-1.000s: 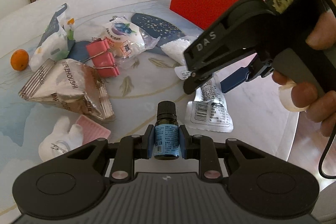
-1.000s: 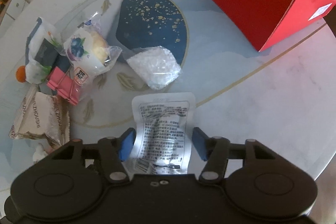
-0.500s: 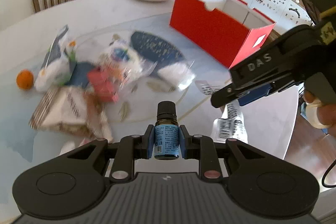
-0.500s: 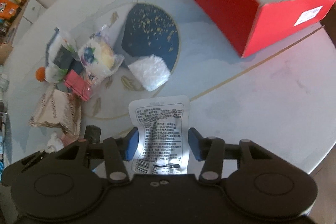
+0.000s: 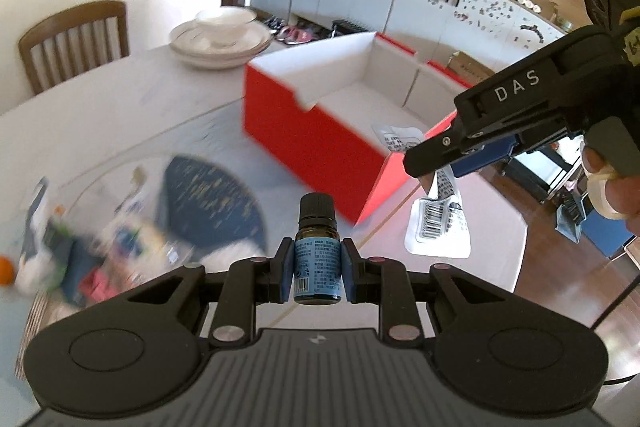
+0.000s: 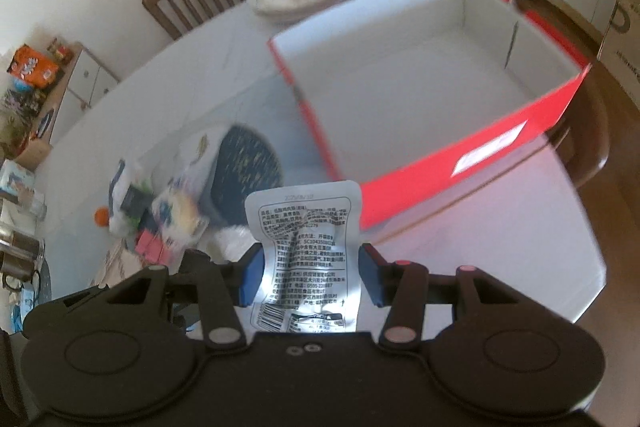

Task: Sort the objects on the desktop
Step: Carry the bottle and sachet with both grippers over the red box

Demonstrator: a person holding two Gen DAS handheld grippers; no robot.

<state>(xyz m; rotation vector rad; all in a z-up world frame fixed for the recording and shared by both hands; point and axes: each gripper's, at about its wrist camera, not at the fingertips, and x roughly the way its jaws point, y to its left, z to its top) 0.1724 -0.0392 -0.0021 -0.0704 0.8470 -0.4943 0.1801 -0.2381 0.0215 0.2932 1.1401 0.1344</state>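
My left gripper (image 5: 317, 273) is shut on a small dark bottle (image 5: 317, 255) with a blue label and black cap, held upright above the table. My right gripper (image 6: 306, 279) is shut on a silver food pouch (image 6: 306, 255) printed with black text and a barcode; the pouch hangs from it in the left wrist view (image 5: 438, 227), just in front of the red box. The red box (image 5: 320, 135) with a white inside stands open on the table; it also shows in the right wrist view (image 6: 472, 155).
A blurred pile of snack bags, a pink clip and an orange (image 5: 6, 269) lies at the left by a dark blue fan-shaped mat (image 5: 208, 195). Stacked white plates with a bowl (image 5: 220, 35) and a wooden chair (image 5: 76, 43) stand at the back.
Both grippers have risen and moved toward the red box, each holding its object. The box's open inside has come into view, and the clutter has dropped to the lower left.
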